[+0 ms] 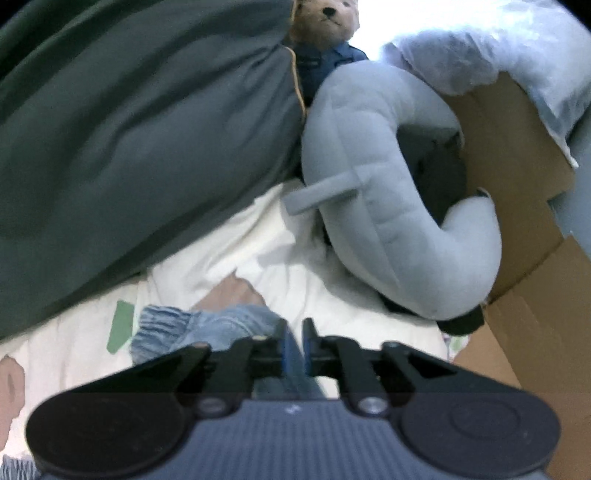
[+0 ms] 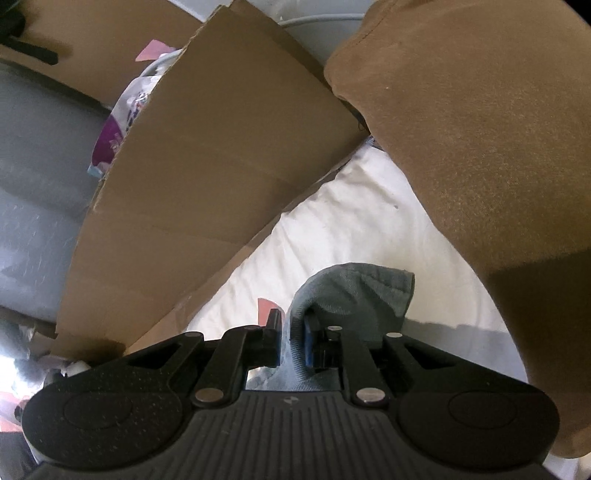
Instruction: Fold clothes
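Denim, a blue garment (image 1: 221,325), is seen lying bunched on the white bedsheet (image 1: 295,266), with a strip of it between the slightly parted jaws of the left gripper (image 1: 294,343), which do not visibly press it. Another fold (image 2: 354,295) is pinched by the right gripper (image 2: 291,343). Farther off, a grey neck pillow (image 1: 369,177), a green cushion (image 1: 129,140), a teddy bear (image 1: 325,22) and a cardboard box (image 2: 221,147) are seen.

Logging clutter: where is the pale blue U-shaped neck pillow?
Left wrist view, right of centre: the pale blue neck pillow lies on the white bedding, between the dark green cushion and the cardboard box.
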The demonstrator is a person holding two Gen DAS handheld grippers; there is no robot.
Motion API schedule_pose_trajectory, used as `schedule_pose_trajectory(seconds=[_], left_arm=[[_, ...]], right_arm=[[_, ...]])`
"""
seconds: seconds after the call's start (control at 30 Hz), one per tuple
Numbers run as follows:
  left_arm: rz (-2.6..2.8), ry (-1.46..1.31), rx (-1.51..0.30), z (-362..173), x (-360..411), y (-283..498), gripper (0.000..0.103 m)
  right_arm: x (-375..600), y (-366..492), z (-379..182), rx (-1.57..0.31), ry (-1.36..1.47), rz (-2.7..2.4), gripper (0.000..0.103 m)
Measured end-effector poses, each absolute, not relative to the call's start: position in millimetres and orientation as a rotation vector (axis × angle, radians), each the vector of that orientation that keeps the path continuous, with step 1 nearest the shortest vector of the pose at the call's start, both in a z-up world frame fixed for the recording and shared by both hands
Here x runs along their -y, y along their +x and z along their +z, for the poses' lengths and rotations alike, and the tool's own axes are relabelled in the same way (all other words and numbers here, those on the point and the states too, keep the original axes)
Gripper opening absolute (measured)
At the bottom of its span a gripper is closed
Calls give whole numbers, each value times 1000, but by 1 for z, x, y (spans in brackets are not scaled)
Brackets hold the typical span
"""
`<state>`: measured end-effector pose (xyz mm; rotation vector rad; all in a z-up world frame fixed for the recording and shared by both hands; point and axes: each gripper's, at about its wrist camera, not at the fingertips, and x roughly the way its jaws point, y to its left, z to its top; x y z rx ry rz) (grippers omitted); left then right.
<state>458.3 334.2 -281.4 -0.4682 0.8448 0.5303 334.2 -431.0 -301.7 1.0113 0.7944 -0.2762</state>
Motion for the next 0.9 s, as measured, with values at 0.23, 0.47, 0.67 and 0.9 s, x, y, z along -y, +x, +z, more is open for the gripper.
schedule_pose_trajectory(seconds=[0.23, 0.47, 0.67, 0.9], left_arm=[[434, -373, -899, -275, -305, 438, 54], [382, -298, -945, -270, -299, 382, 60], [328, -333, -911, -256, -308, 325, 66], [365, -321, -908, -259, -315, 262, 67]], right_arm=[[428, 320, -308, -814, 1024, -243, 27], [418, 309, -302, -826, 977, -180, 37], [409, 302, -297, -850, 982, -133, 37], [390, 299, -281, -880, 877, -63, 38]])
